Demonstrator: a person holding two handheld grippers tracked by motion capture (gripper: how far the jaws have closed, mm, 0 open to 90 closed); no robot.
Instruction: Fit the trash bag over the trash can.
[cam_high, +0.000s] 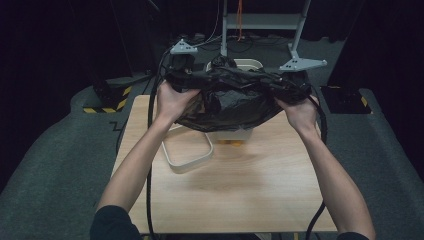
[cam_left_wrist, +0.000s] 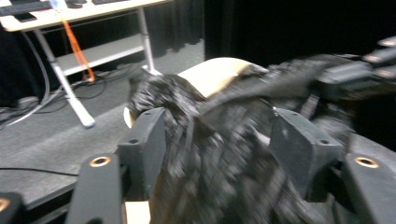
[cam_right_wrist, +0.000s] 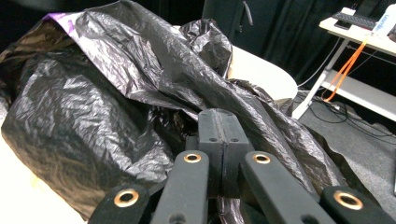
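We take the wooden table (cam_high: 240, 190) as reference. Above its far edge we hold the black plastic bag (cam_high: 230, 100) stretched between both grippers, over a cream bin (cam_high: 248, 63) that it partly covers. The right gripper (cam_right_wrist: 223, 128) has its jaws pressed together, pinching a fold of the bag's film. The left gripper (cam_left_wrist: 219, 135) has its jaws spread apart, with crumpled bag film lying between them; the pads do not press on it. A cream ring-shaped frame (cam_high: 187, 152) lies on the table, just nearer than the bag.
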